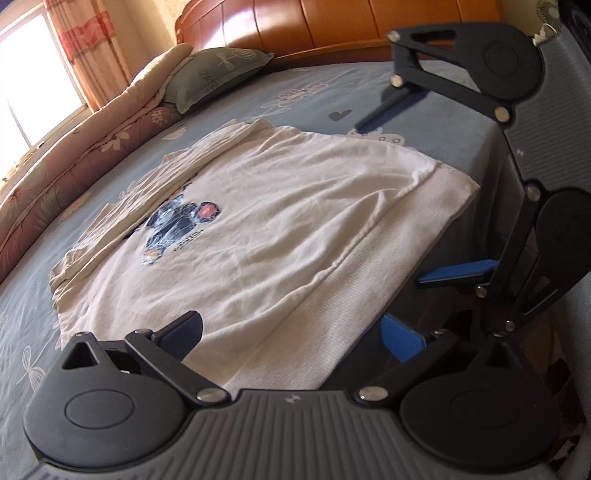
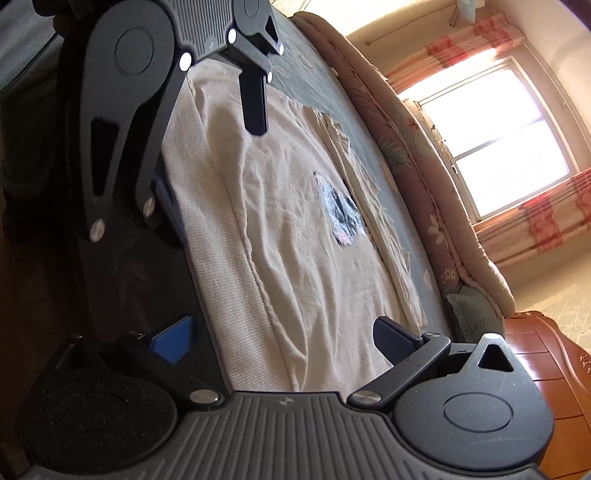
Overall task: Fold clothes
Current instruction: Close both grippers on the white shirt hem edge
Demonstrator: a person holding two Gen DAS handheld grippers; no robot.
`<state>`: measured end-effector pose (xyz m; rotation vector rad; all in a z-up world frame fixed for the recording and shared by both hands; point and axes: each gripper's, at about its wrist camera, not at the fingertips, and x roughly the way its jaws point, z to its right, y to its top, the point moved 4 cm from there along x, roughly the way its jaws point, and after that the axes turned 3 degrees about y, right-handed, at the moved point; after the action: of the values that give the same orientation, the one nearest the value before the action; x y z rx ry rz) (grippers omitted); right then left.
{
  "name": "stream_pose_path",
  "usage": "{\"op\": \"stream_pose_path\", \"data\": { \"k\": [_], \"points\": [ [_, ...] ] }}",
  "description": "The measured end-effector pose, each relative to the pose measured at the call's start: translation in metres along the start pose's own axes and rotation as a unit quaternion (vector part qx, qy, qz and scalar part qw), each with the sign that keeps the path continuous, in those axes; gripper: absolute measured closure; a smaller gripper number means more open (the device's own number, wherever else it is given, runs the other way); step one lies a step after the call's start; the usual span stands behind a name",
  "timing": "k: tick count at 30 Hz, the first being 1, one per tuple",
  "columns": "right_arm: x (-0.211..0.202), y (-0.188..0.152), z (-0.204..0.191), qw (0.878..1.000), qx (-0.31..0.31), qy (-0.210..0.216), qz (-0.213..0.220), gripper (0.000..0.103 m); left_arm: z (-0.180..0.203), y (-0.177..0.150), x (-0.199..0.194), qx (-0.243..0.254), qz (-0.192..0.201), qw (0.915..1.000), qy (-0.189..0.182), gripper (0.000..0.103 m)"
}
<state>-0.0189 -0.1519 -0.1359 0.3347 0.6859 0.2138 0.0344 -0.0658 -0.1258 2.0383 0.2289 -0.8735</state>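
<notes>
A sunlit bedroom held a bed (image 1: pixel 303 88) with a blue patterned sheet, a wooden headboard (image 1: pixel 332 22) at the far end, a rolled quilt (image 1: pixel 74 155) along the window side and a green pillow (image 1: pixel 214 74) beside it. On the sheet lay a cream T-shirt (image 1: pixel 258 221), print side up, its far sleeve already turned in over the body and its ribbed hem (image 1: pixel 369 295) running along the near edge of the bed.

The left hand-held gripper (image 1: pixel 295 332) hovered just over one end of that hem, fingers spread wide and holding nothing, the cloth lying directly ahead between them. The right hand-held gripper (image 2: pixel 284 339) hung over the other end of the same edge, also released and empty, its fingers straddling the hem. Each showed in the other's view, well apart along the shirt's near side.

The shirt's long axis ran across both grippers' line of sight, so neither was nearer; both pointed inward across the bed. Judging by this, the next move called for pinching the near edge at both ends.
</notes>
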Motion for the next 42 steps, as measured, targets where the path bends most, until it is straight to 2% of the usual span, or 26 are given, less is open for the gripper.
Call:
{"op": "stream_pose_path", "data": {
  "k": [4, 7, 9, 14, 17, 21, 26, 28, 33, 36, 39, 42],
  "points": [
    [0.002, 0.007, -0.002, 1.0, -0.015, 0.001, 0.008, 0.0, 0.002, 0.0, 0.001, 0.0, -0.001, 1.0, -0.003, 0.001],
    [-0.001, 0.01, -0.003, 0.999, -0.031, -0.015, 0.014, 0.0, 0.002, 0.001, -0.001, 0.0, 0.004, 1.0, -0.003, 0.001],
    [-0.002, 0.011, 0.001, 0.999, -0.03, -0.036, 0.015, 0.0, 0.002, 0.003, -0.001, 0.001, 0.006, 1.0, -0.004, 0.001],
    [0.003, 0.011, 0.012, 0.999, -0.016, -0.049, 0.008, 0.0, 0.004, 0.008, 0.003, 0.007, 0.009, 0.9999, -0.001, 0.001],
    [0.005, 0.012, 0.017, 0.998, -0.011, -0.064, 0.014, 0.0, 0.001, 0.009, 0.007, 0.005, 0.008, 0.9998, 0.015, 0.0],
    [0.004, 0.011, 0.02, 0.998, 0.002, -0.057, 0.018, 0.0, -0.01, 0.009, 0.006, -0.006, 0.01, 0.9992, 0.037, 0.001],
    [0.005, 0.017, 0.017, 0.999, 0.024, -0.029, 0.04, 0.0, -0.027, 0.01, 0.001, -0.036, 0.015, 0.9985, 0.039, 0.001],
    [0.012, 0.023, 0.014, 0.998, 0.03, -0.03, 0.043, 0.0, -0.029, 0.01, 0.0, -0.039, 0.018, 0.9983, 0.039, 0.001],
    [0.03, 0.017, 0.012, 0.995, 0.031, -0.089, 0.012, 0.0, -0.025, 0.002, -0.003, -0.026, 0.014, 0.9988, 0.038, 0.001],
    [0.029, 0.011, 0.018, 0.993, 0.038, -0.115, 0.01, 0.0, -0.02, -0.001, 0.001, -0.011, 0.01, 0.9989, 0.045, 0.001],
    [0.021, 0.012, 0.028, 0.989, 0.064, -0.133, 0.026, 0.0, -0.013, 0.005, 0.009, 0.007, 0.017, 0.998, 0.06, 0.001],
    [0.02, 0.014, 0.033, 0.987, 0.078, -0.137, 0.032, 0.0, -0.005, 0.013, 0.016, 0.047, 0.032, 0.9936, 0.097, 0.001]
  ]
}}
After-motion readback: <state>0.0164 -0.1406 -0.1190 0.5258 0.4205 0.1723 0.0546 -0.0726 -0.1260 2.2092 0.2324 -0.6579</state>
